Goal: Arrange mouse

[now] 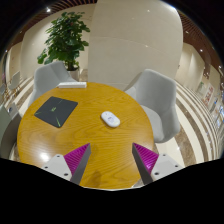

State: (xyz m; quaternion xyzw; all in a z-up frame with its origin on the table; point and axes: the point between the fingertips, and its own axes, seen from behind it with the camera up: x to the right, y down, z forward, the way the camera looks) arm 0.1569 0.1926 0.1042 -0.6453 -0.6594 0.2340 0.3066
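Now I'm holding the gripper [108,160] spread and empty above the table [85,140] edge; the mouse [110,119] is lying well beyond the fingers, right of the pad [56,111]. I'm planning a low, centred approach, straddling its sides.

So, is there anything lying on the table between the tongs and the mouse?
No. In the gripper view, only bare wooden table lies between the open tongs and the white mouse. The dark mouse pad sits off to one side.
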